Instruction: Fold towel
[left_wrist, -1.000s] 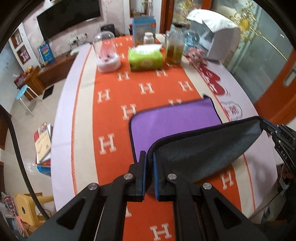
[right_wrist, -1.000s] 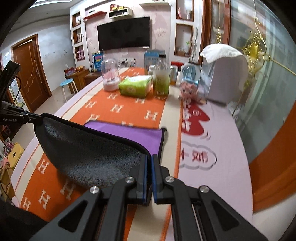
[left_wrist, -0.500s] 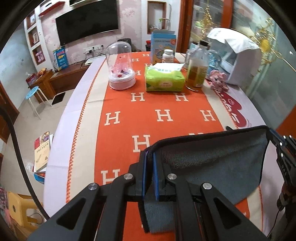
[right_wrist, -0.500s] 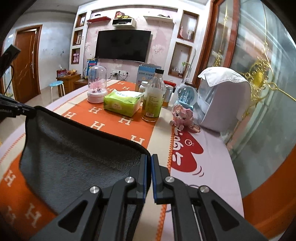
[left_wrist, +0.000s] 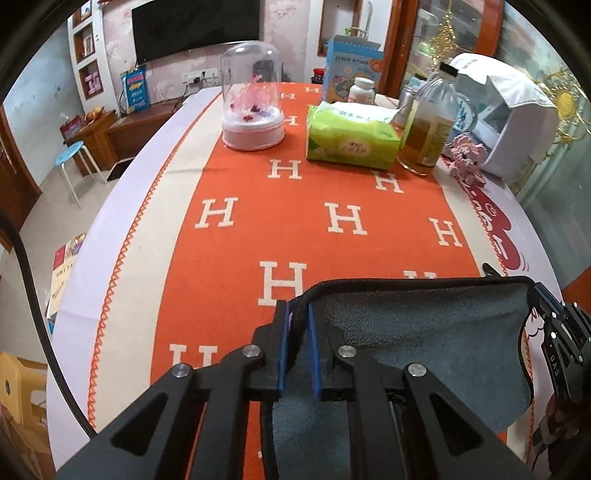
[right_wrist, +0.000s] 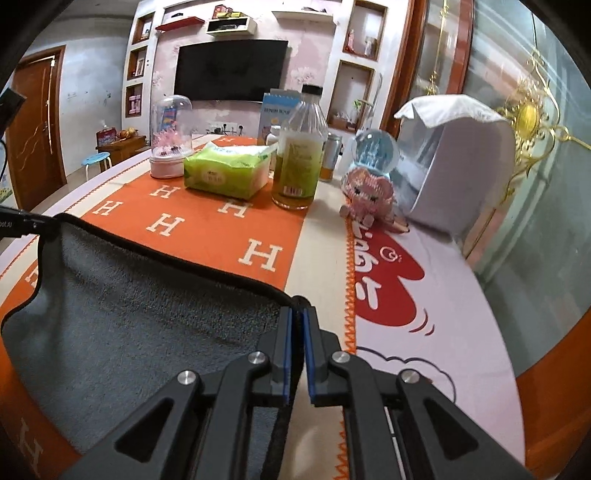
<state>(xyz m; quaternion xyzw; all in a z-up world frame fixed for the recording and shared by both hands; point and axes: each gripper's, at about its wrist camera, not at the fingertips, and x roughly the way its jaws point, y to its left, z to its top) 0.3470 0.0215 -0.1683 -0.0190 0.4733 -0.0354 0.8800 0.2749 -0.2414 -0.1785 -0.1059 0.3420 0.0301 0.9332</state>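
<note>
While both grippers pinch towel (left_wrist: 424, 343)

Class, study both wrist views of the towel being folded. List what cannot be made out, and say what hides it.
- Towel, left view: lower part hidden behind the left gripper and cut off by the bottom edge.
- Towel's far side, both views: faces away; colour unseen.
- Right gripper, left view: mostly cut off at the right edge.
- Bottle label, right view: print too small to read.

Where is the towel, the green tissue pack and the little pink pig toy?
towel (right_wrist: 140, 317): right wrist view, grey fuzzy middle.
green tissue pack (left_wrist: 351, 142): left wrist view, front face.
pink pig toy (right_wrist: 369, 194): right wrist view, its face.
</note>
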